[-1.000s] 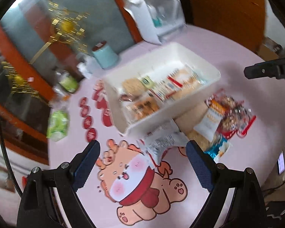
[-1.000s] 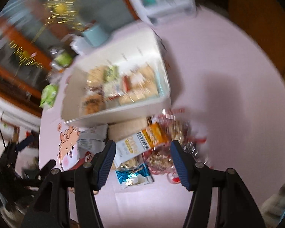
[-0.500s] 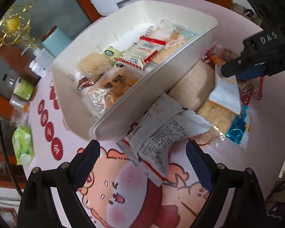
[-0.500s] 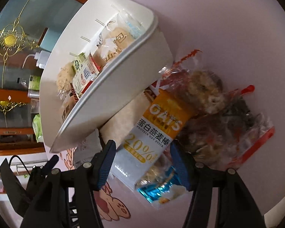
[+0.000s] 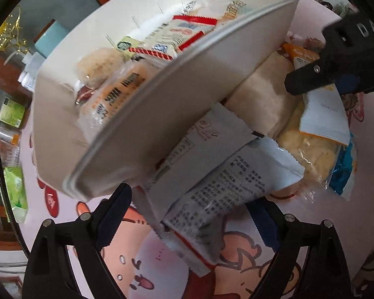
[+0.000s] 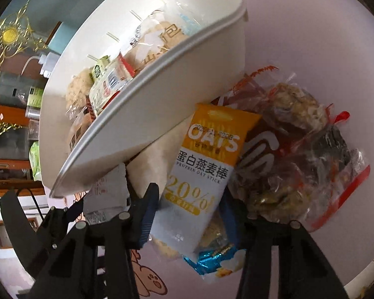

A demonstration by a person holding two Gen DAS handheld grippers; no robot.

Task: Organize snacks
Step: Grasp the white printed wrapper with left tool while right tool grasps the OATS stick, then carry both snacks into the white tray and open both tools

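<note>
Bin (image 6: 162, 114) crowding oats bar (image 6: 202, 174), wrappers (image 5: 212, 189)

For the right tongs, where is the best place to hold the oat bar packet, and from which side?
Grip the oat bar packet across its narrow width at its white lower half, coming from its free end. It lies flat, and the right tongs already straddle it there; its orange end sits near the white bin.

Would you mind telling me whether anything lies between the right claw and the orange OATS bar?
Nothing visible does. The right claw is open with the OATS bar already between its fingers. The bar lies on top of other wrapped snacks beside the white bin.
</note>
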